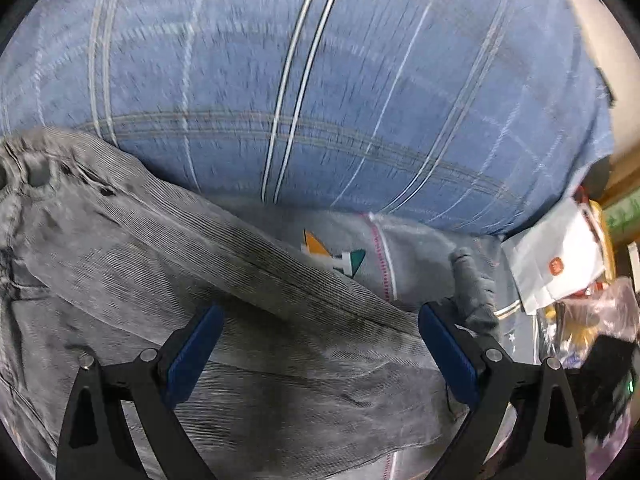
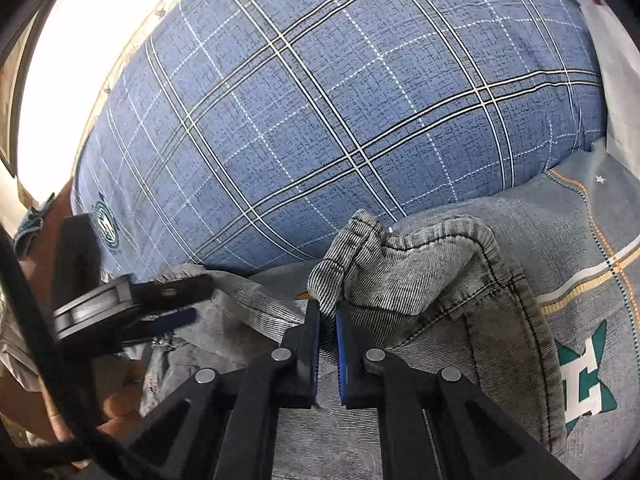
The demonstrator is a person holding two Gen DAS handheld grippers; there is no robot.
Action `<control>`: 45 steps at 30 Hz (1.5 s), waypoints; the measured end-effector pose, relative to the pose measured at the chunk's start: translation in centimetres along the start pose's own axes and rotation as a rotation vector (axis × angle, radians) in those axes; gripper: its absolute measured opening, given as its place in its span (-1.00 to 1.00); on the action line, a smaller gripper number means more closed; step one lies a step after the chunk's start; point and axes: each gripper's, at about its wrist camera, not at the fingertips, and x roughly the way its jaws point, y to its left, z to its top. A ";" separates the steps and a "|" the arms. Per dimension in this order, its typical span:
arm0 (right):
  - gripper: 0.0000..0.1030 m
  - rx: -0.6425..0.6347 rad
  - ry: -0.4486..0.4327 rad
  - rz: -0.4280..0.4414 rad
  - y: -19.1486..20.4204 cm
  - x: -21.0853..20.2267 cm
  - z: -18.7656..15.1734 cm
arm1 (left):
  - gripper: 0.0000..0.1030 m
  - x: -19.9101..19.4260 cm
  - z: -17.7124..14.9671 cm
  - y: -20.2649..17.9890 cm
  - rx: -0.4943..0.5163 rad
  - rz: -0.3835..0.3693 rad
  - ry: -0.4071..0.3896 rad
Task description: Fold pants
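Here the grey pants (image 2: 448, 280) lie rumpled on the patterned grey bedsheet (image 2: 592, 248), just in front of the big blue plaid pillow (image 2: 320, 120), which fills the space behind them. The right gripper (image 2: 327, 312) has its jaws pressed together on a bunched fold of the pants, the hem curling up toward the pillow. The left gripper (image 1: 320, 316) hangs over the pants with jaws spread wide, gripping nothing, and a white paper bag (image 1: 556, 260) sits beside the pillow's corner.
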 end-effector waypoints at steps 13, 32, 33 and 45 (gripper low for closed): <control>-0.78 -0.064 0.196 0.003 -0.5 0.8 -1.5 | -0.94 3.5 -0.6 2.7 -0.283 0.198 0.098; 0.52 0.225 0.153 0.012 -5.5 -1.5 -2.1 | -0.96 -0.2 -10.8 4.7 -0.259 0.091 -0.015; 0.52 0.176 0.155 -0.010 -4.3 -1.0 -1.9 | -0.96 -0.2 -10.8 4.7 -0.252 0.095 -0.014; -0.77 0.200 -0.029 0.116 -4.7 -1.1 3.4 | -0.96 -4.2 -6.6 2.3 -0.289 -0.052 -0.146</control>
